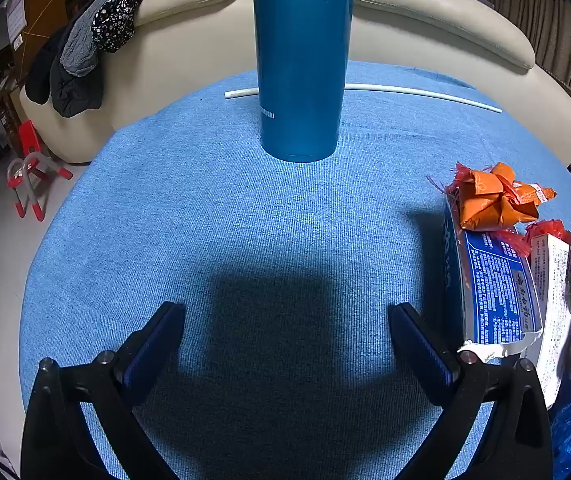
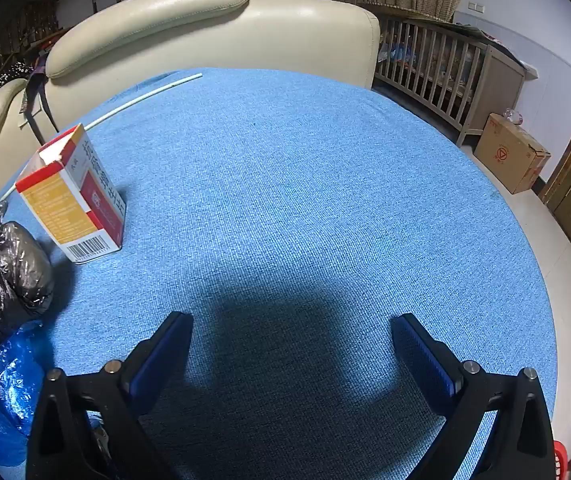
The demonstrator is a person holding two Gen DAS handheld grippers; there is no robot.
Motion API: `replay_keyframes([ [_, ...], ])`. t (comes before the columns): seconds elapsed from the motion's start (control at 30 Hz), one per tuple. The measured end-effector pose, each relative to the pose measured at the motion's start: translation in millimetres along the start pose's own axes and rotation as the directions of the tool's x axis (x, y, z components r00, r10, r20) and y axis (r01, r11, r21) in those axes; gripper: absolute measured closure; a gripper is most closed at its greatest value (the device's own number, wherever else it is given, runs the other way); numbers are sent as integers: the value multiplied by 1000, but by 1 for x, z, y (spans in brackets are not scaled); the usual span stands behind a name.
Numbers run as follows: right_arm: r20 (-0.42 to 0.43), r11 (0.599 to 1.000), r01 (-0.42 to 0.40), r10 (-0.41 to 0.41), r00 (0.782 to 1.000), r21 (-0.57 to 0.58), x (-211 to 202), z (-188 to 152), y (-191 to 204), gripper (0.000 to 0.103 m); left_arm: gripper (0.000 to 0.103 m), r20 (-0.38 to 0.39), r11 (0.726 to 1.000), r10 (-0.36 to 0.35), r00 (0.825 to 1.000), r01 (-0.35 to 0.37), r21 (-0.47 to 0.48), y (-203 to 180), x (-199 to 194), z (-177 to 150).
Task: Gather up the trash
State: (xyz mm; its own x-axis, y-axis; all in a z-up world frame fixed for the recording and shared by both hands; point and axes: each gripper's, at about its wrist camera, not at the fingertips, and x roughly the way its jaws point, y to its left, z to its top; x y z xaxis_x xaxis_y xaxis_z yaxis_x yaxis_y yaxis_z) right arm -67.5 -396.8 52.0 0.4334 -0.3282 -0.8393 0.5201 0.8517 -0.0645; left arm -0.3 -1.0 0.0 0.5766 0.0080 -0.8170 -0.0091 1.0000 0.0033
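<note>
Grippers first, nearest to each camera. The left gripper (image 1: 285,316) has its jaws spread wide and nothing is between them; under it is only the blue cloth (image 1: 245,208) of the table with a dark shadow. The right gripper (image 2: 291,326) is the same, released and empty, above bare cloth.

The trash lies between the two grippers. In the left wrist view, just beside the right finger, a blue printed box (image 1: 493,288) lies flat and is torn at its near end, and a white printed box (image 1: 551,300) touches it. On the far end of the blue box rests a crumpled orange wrapper (image 1: 497,200) with red net. A black plastic bag (image 2: 5,272) and a blue plastic bag (image 2: 1,392) sit at the left edge of the right wrist view. Farther, a red and yellow carton (image 2: 73,196) stands tilted with its top open.

A blue bottle (image 1: 301,60) stands upright farther on the cloth. Behind it lies a thin white tube (image 1: 425,94), and beyond the table is a cream sofa (image 2: 213,36).
</note>
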Motion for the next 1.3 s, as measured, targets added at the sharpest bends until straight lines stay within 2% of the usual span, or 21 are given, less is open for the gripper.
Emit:
replay_keyframes([
  [1.03, -2, 1000, -4, 4, 1000, -1, 0, 1, -1, 0, 0, -20, 999, -41, 999, 41, 25, 4, -2, 4],
  [1.13, -16, 1000, -18, 18, 1000, 2, -5, 1, -6, 0, 0, 25, 999, -16, 1000, 15, 43, 6, -16, 5],
  [1.2, 39, 999, -19, 18, 999, 37, -23, 4, -15, 0, 0, 56, 998, -22, 998, 19, 56, 8, -32, 4],
  [1.3, 80, 999, -23, 20, 997, 31, -49, 2, -22, 0, 0, 94, 997, -42, 995, 35, 73, 7, -54, 0],
])
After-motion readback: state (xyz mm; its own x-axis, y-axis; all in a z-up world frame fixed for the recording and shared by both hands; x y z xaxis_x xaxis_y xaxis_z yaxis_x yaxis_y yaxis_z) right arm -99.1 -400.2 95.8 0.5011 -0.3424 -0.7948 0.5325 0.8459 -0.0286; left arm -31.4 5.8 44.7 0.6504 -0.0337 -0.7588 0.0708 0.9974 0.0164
